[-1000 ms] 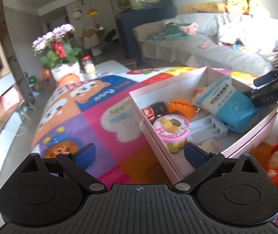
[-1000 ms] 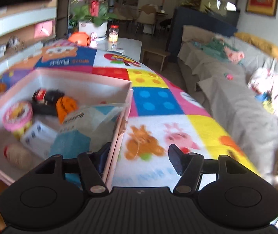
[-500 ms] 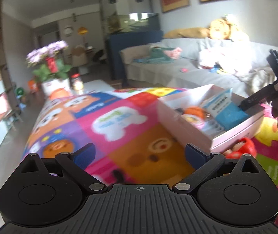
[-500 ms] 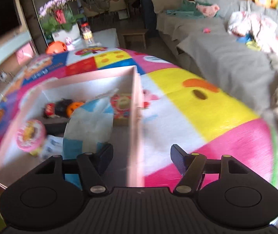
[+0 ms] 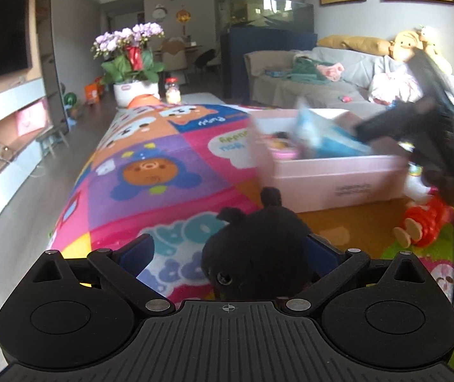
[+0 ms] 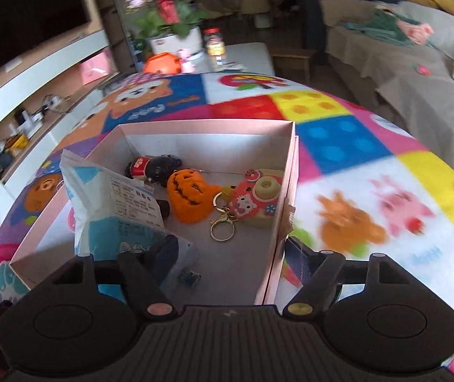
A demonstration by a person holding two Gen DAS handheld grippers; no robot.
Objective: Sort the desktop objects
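Note:
A black plush toy lies on the colourful mat between the fingers of my left gripper, which is open around it. The pink box stands beyond it; a red doll lies by its near right corner. My right gripper is open and straddles the box's right wall, left finger inside by the blue-white packet. The box also holds an orange pumpkin, a pink toy camera with a keyring and a dark figure.
A flower pot, a jar and an orange object stand past the mat's far end. A sofa with cushions and soft toys runs along the right. A TV shelf lines the left wall.
My left gripper has pulled back from the box and dropped low, so the black plush toy now sits between its fingers. My right gripper stays astride the box wall and the view has shifted.

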